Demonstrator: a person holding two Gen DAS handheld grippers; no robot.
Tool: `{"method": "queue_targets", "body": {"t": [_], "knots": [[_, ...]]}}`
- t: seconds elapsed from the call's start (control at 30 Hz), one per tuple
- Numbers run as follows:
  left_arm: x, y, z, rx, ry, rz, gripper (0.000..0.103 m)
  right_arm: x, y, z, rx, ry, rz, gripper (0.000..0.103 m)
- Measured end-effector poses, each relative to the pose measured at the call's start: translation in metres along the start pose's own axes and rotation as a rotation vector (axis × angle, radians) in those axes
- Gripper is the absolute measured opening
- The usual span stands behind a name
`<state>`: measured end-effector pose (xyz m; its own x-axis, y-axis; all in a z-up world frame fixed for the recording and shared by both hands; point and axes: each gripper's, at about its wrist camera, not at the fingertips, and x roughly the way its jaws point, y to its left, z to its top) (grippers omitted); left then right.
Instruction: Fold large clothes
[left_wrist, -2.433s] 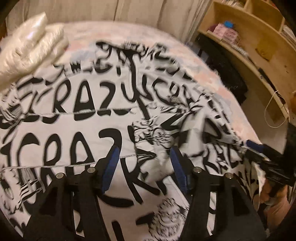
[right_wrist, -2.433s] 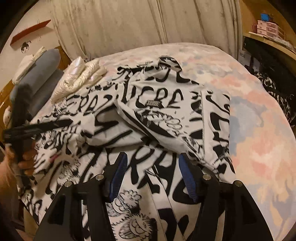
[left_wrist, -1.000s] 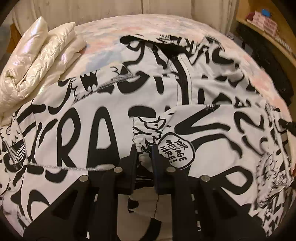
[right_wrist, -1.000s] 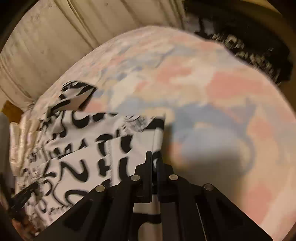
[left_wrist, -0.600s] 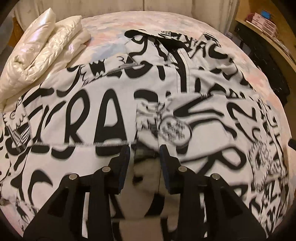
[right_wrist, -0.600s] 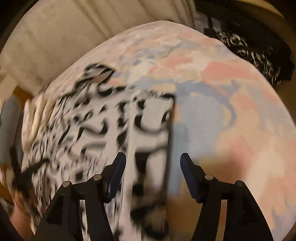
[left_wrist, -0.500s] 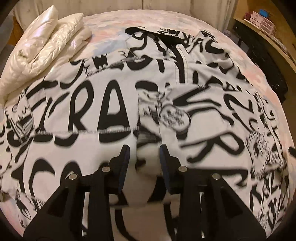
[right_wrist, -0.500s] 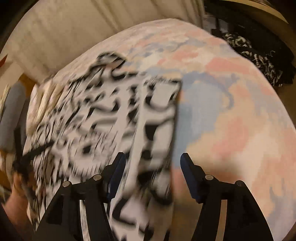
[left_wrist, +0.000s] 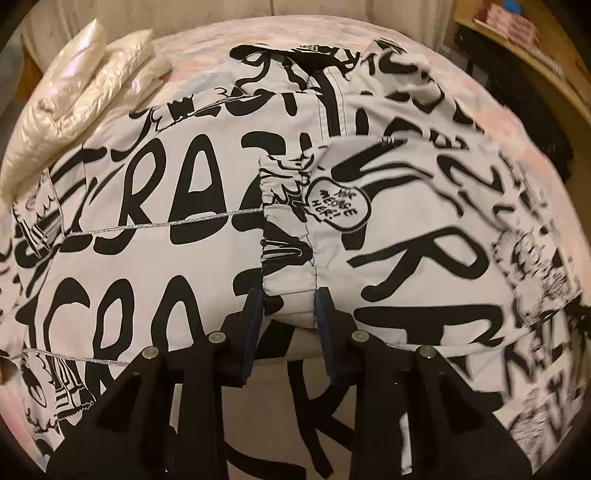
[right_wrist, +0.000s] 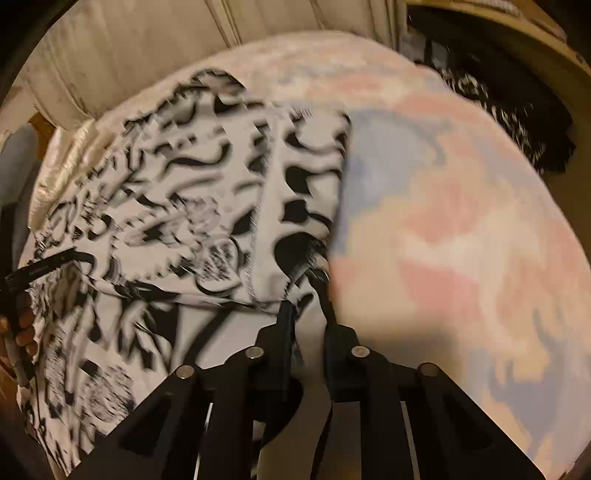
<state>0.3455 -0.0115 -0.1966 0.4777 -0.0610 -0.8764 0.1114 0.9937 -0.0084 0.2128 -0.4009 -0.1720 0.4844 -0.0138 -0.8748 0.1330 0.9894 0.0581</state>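
A large white jacket (left_wrist: 177, 229) printed with black lettering lies spread over the bed. One sleeve is folded across its front, and the gathered cuff (left_wrist: 288, 221) of that sleeve ends just at my left gripper (left_wrist: 288, 299). The left jaws stand partly open, with the cuff's end lying between the tips and not pinched. In the right wrist view the jacket (right_wrist: 207, 184) fills the left half. My right gripper (right_wrist: 307, 312) is at its right-hand edge, jaws closing, and a fold of that edge is pinched between the pads.
The jacket lies on a pastel pink and blue bedspread (right_wrist: 461, 229). A shiny cream padded garment (left_wrist: 81, 85) sits folded at the far left. A wooden shelf (left_wrist: 524, 40) and dark clothes (right_wrist: 517, 122) lie right of the bed. A hand (right_wrist: 18, 332) shows at the left edge.
My left gripper let go of the sleeve cuff and drew back a little. My right gripper opened, swung over to the jacket's right edge and closed on it.
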Motion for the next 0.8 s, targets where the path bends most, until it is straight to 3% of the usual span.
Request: {"method": "queue_targets", "body": {"t": [0.1, 0.2, 0.27, 0.33, 0.47, 0.6, 0.8], "knots": [[-0.002, -0.004, -0.004, 0.026, -0.021, 0.044, 0.036, 0.004, -0.005, -0.002, 0.022, 0.034, 0.01, 0.011], [-0.011, 0.001, -0.002, 0.013, 0.0, 0.023, 0.036, -0.015, -0.013, 0.002, 0.089, 0.024, 0.048, 0.024], [-0.024, 0.003, 0.0, 0.014, 0.002, 0.01, 0.036, -0.042, -0.01, 0.005, 0.099, -0.024, 0.053, 0.04], [-0.039, 0.001, 0.001, 0.034, -0.033, 0.01, 0.036, -0.06, -0.003, 0.015, 0.091, -0.064, 0.054, 0.044], [-0.072, -0.013, 0.004, 0.085, -0.117, -0.062, 0.036, -0.096, 0.035, 0.034, 0.065, -0.11, 0.133, 0.044], [-0.074, -0.031, 0.009, 0.046, -0.05, -0.187, 0.036, -0.088, 0.101, 0.054, -0.013, -0.116, 0.192, 0.044], [-0.046, -0.059, 0.015, -0.006, -0.101, -0.146, 0.037, -0.027, 0.18, 0.068, -0.066, -0.09, 0.198, 0.044]]}}
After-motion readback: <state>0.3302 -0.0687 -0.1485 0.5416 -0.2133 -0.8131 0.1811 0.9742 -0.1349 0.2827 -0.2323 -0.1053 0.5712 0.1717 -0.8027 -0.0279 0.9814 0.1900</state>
